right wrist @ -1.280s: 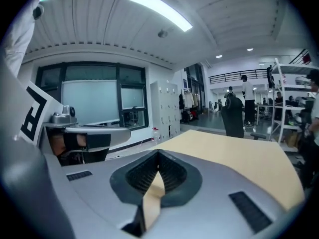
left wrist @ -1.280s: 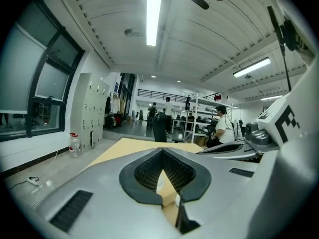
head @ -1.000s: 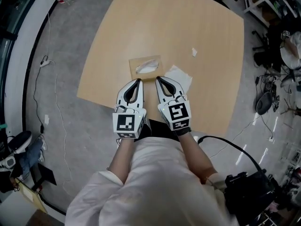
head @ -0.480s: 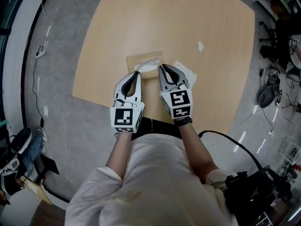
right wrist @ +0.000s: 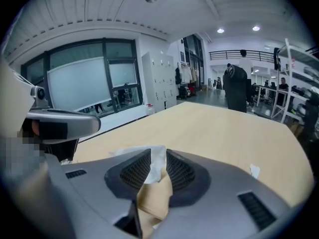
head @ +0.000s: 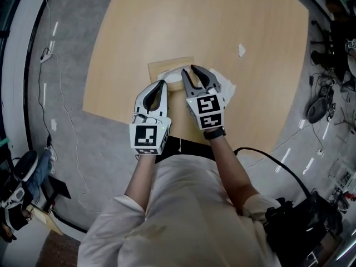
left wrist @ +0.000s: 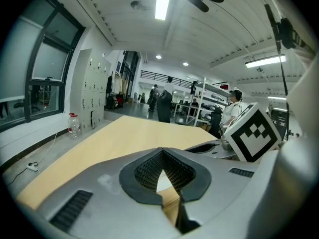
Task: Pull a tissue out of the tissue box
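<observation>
The left gripper (head: 163, 84) hangs at the near side of the tissue box (head: 158, 69), its jaws closed tip to tip on nothing. Whether it touches the box cannot be told. The box lies flat on the table (head: 222, 15), close to the near edge, with a white tissue (head: 173, 75) standing out of its top slot. The right gripper (head: 189, 74) has just been opening its jaws. They now stand wide, one on each side of that tuft, with the pads not pressing it. By the look of it the pull is not yet begun: the reach is made, and the squeeze and the lift are left to do.

Just right of the box a white sheet (head: 227, 88) lies flat, and farther right sits a small white scrap (head: 241, 50). Room is ample, since the tabletop beyond the box is bare and nothing stands above it. An upward draw would likely meet no obstacle. The near edge is the one limit, because an unbraced box could slide toward it.
</observation>
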A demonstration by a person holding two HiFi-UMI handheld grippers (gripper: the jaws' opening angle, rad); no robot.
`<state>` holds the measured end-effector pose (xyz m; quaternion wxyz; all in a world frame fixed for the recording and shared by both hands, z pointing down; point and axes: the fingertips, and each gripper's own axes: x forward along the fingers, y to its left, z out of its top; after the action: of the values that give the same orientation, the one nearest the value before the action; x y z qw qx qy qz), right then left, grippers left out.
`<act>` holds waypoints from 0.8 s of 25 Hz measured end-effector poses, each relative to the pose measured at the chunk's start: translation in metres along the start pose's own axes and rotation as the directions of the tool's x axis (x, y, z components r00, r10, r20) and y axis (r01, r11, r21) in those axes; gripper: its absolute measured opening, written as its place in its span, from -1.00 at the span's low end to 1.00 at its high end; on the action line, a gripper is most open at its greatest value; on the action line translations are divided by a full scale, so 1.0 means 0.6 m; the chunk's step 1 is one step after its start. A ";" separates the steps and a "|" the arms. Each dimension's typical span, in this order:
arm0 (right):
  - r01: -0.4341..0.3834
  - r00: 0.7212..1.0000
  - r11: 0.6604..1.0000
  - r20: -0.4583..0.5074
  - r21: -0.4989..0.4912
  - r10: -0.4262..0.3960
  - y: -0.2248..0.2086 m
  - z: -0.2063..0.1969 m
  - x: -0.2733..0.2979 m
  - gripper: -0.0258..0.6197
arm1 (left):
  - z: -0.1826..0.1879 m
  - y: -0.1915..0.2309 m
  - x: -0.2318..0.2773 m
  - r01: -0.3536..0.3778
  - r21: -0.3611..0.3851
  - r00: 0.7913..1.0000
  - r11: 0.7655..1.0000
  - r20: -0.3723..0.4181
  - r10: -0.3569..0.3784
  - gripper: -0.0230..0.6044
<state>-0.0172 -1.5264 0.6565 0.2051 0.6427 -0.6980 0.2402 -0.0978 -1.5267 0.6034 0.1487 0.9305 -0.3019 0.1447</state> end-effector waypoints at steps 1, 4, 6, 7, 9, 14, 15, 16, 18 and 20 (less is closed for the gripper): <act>-0.002 1.000 1.000 -0.005 -0.008 0.002 0.002 -0.002 0.004 -0.62 | -0.002 0.003 0.000 -0.003 -0.001 1.000 1.000 -0.002 0.003 -0.92; 0.015 1.000 0.999 -0.012 -0.031 -0.016 0.001 -0.008 0.006 -0.83 | -0.006 0.005 0.002 -0.004 -0.009 1.000 1.000 -0.005 0.004 -0.92; 0.023 1.000 0.999 -0.013 -0.041 -0.024 0.002 -0.010 0.005 -0.91 | -0.006 0.004 0.001 -0.001 -0.012 1.000 1.000 -0.002 0.001 -0.92; 0.023 1.000 0.999 -0.013 -0.043 -0.023 0.004 -0.009 0.004 -0.91 | -0.005 0.003 0.000 0.001 -0.012 1.000 1.000 0.001 -0.001 -0.92; 0.022 1.000 0.999 -0.009 -0.047 -0.022 0.008 -0.005 -0.001 -0.91 | 0.000 0.001 -0.003 0.004 -0.011 1.000 1.000 0.009 -0.004 -0.92; 0.036 0.999 0.997 0.030 -0.066 -0.034 0.016 0.026 -0.028 -0.91 | 0.020 -0.007 -0.015 0.016 -0.004 0.999 1.000 0.034 -0.016 -0.92; 0.035 0.999 0.997 0.042 -0.071 -0.032 0.020 0.034 -0.033 -0.91 | 0.025 -0.007 -0.019 0.016 -0.001 0.999 1.000 0.042 -0.016 -0.92; 0.034 0.998 0.997 0.053 -0.075 -0.030 0.024 0.042 -0.038 -0.91 | 0.029 -0.008 -0.023 0.017 0.001 0.999 1.000 0.049 -0.017 -0.92; 0.035 0.997 0.996 0.075 -0.079 -0.029 0.031 0.055 -0.052 -0.91 | 0.035 -0.012 -0.032 0.018 0.002 0.998 1.000 0.061 -0.018 -0.92; 0.041 0.994 0.996 0.102 -0.075 -0.033 0.037 0.070 -0.070 -0.91 | 0.041 -0.017 -0.042 0.021 0.005 0.997 1.000 0.073 -0.021 -0.92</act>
<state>-0.0345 -1.5164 0.5965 0.1986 0.6584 -0.7042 0.1765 -0.1070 -1.5148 0.5702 0.1372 0.9386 -0.2970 0.1095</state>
